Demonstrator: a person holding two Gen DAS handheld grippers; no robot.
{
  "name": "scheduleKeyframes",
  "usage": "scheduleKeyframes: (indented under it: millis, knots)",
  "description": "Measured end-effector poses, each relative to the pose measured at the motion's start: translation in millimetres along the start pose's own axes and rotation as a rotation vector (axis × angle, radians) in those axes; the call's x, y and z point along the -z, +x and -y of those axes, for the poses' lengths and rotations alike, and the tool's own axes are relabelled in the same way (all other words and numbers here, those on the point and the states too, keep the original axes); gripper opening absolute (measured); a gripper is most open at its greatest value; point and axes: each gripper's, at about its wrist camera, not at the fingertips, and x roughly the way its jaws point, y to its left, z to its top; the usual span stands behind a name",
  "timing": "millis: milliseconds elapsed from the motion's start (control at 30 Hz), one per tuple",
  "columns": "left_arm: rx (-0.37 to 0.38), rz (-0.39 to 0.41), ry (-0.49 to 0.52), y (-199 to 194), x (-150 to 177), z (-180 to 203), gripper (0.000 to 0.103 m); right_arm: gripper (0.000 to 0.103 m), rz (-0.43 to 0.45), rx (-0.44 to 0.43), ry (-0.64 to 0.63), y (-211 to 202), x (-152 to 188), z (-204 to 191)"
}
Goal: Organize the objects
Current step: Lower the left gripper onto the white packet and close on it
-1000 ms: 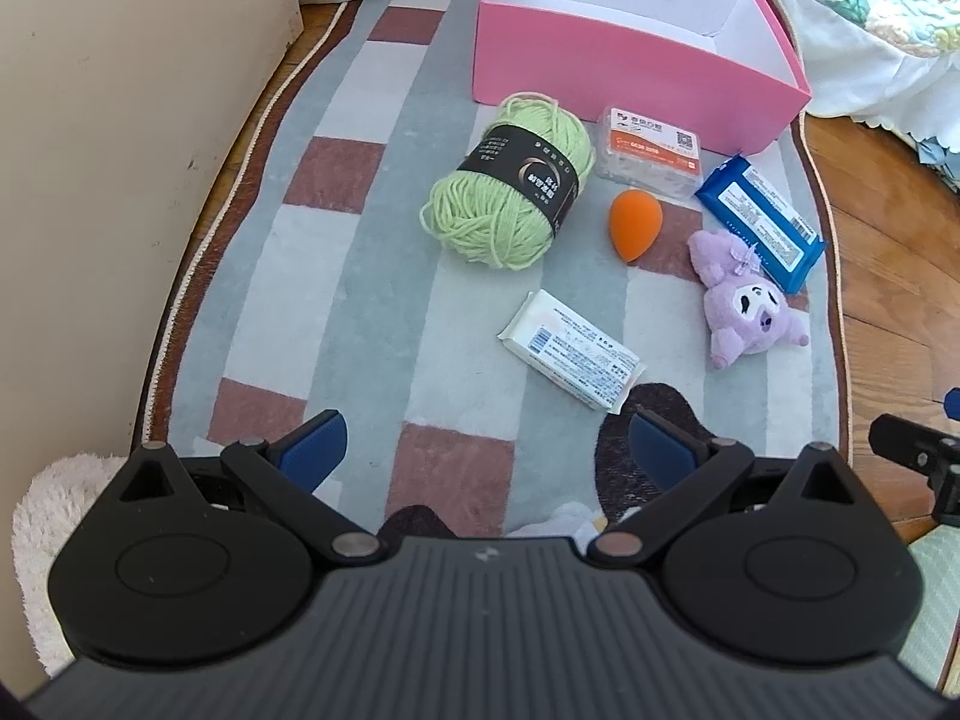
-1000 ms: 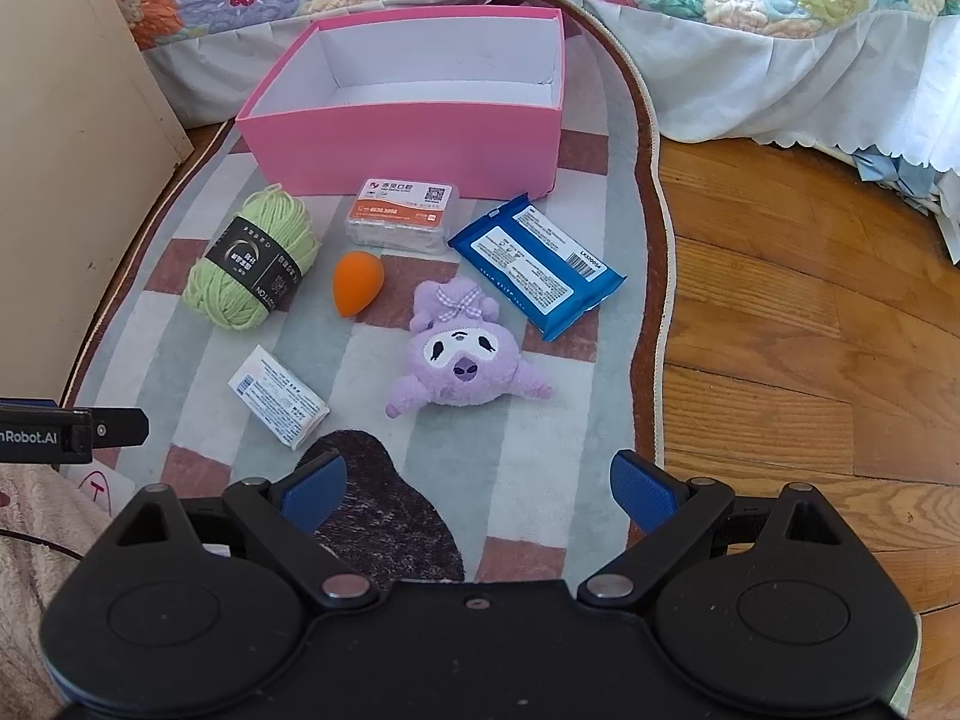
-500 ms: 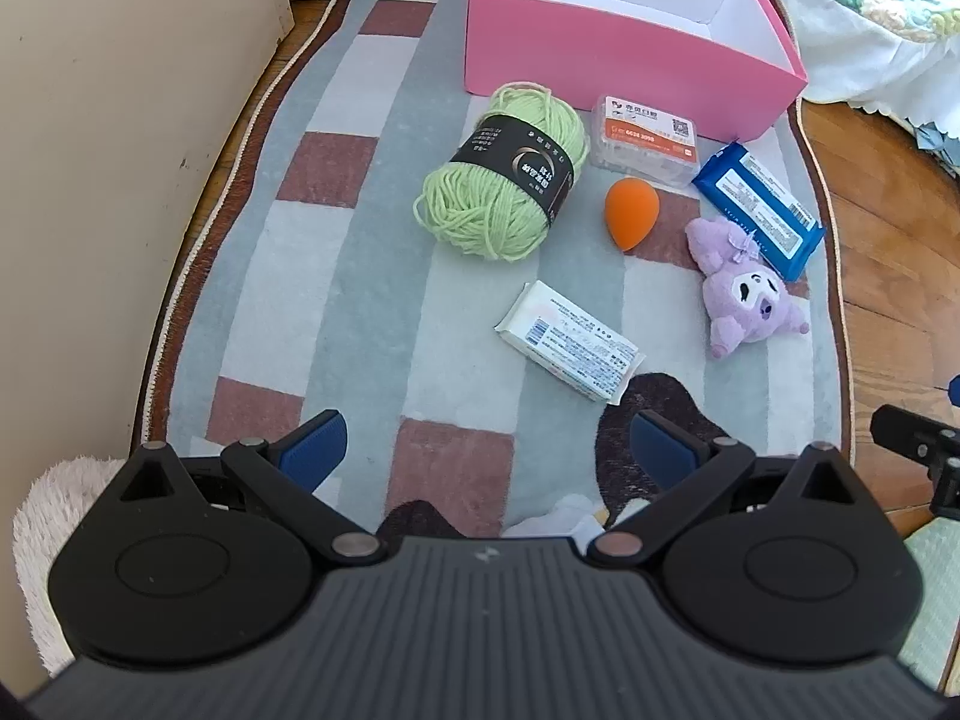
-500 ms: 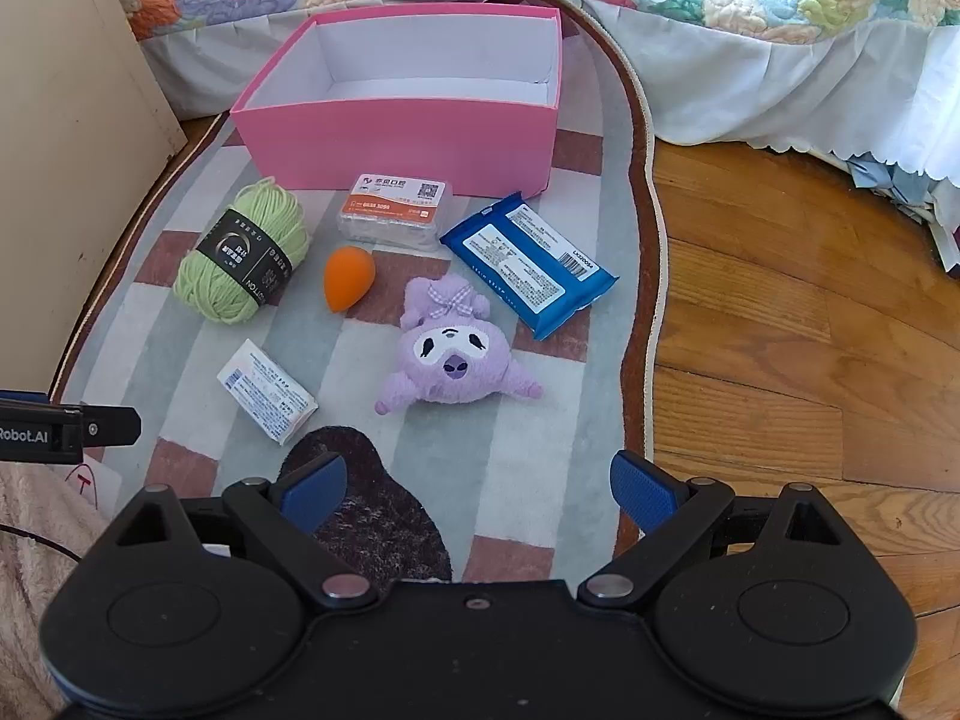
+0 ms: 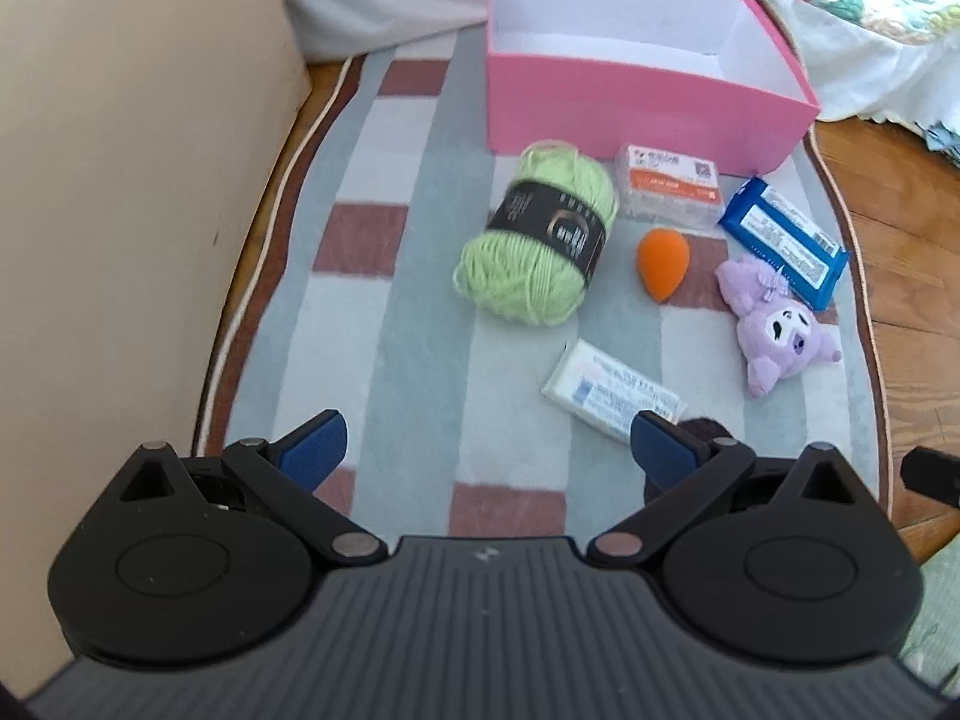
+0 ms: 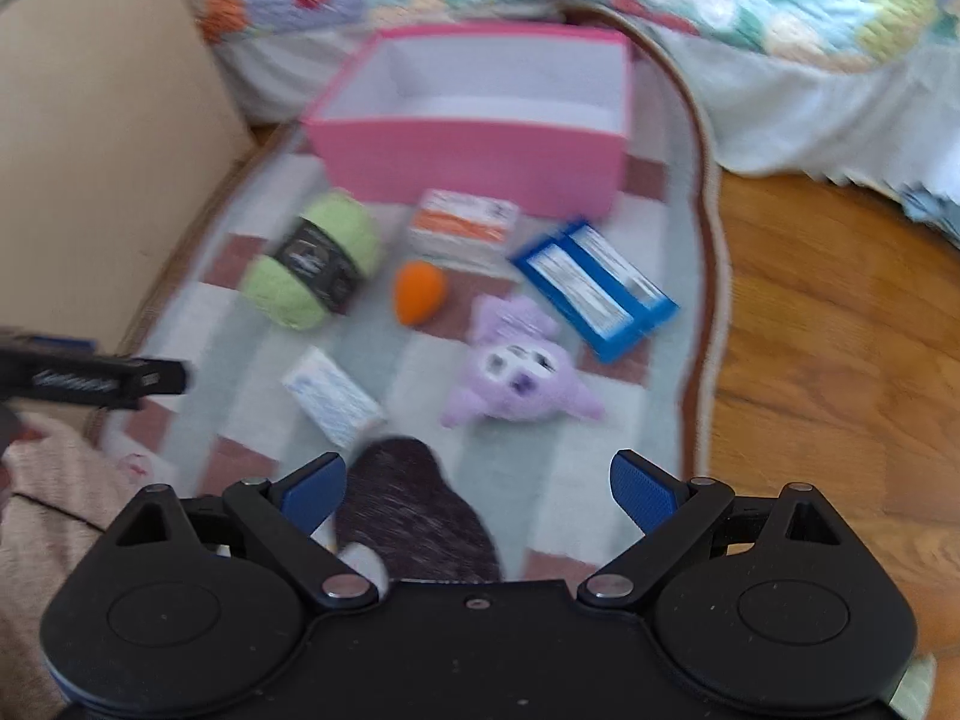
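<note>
Six loose items front the pink box [image 5: 630, 99].

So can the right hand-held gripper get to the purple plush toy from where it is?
Probably yes. The right hand-held gripper is open and empty, and the purple plush toy lies on the rug just ahead of it, with only bare rug between. The blue packet lies close behind the toy.
</note>
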Motion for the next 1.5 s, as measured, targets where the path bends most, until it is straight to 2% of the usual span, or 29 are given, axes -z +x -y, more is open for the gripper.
scheduleKeyframes:
  millis: [100, 133, 267, 333, 467, 567, 700, 733, 833, 1033, 1100, 1167, 1267, 1367, 1500]
  knots:
    - [0.014, 0.001, 0.057, 2.5, -14.4, 0.7, 0.103, 0.097, 0.086, -0.052, -0.034, 3.7, 3.1, -5.5]
    - [0.025, -0.003, 0.079, 4.8, -18.4, 2.1, 0.103, 0.097, 0.086, -0.068, -0.037, 9.0, 3.5, -7.2]
    - [0.041, -0.021, 0.134, 22.4, -28.4, 10.1, 0.101, 0.097, -0.045, -0.092, -0.102, 45.5, -3.0, -20.7]
    - [0.075, -0.047, 0.15, 37.0, -30.9, 13.8, 0.101, 0.097, -0.045, -0.094, -0.13, 56.7, -2.7, -26.0]
    - [0.197, -0.099, 0.129, 62.7, -29.6, 15.2, 0.099, 0.097, -0.095, -0.178, -0.15, 78.5, -7.4, -35.7]
    - [0.189, -0.089, 0.155, 77.5, -27.5, 20.6, 0.095, 0.097, -0.127, -0.237, -0.146, 93.3, -6.1, -41.4]
    - [0.217, -0.101, 0.176, 91.9, -22.1, 22.6, 0.091, 0.093, -0.148, -0.254, -0.14, 116.4, -0.5, -46.3]
    - [0.232, -0.1, 0.171, 94.3, -20.8, 21.4, 0.089, 0.091, -0.151, -0.255, -0.137, 121.9, 1.0, -45.9]
    - [0.241, -0.066, 0.095, 102.6, -14.1, 13.8, 0.068, 0.083, -0.164, -0.269, -0.107, 137.0, 4.1, -44.3]
    - [0.293, -0.075, 0.046, 117.1, -9.0, 7.2, 0.065, 0.061, -0.188, -0.269, -0.064, 158.5, 14.5, -46.4]
    - [0.297, -0.082, 0.048, 122.5, -8.0, 10.2, 0.061, 0.054, -0.172, -0.269, -0.041, 161.1, 18.0, -45.7]
    - [0.305, -0.094, 0.049, 128.1, -5.8, 13.6, 0.049, 0.044, -0.139, -0.257, -0.03, 161.0, 20.6, -44.8]
    - [0.321, -0.091, 0.032, 133.5, -6.6, 15.5, 0.047, 0.027, -0.116, -0.223, -0.049, 159.7, 22.3, -45.1]
    - [0.331, -0.07, 0.038, 133.3, -10.2, 18.0, 0.041, 0.022, -0.093, -0.198, -0.071, 155.6, 23.0, -43.3]
    - [0.432, -0.118, 0.009, 138.4, -7.0, 17.8, 0.041, 0.022, -0.063, -0.109, -0.105, 148.6, 22.7, -33.1]
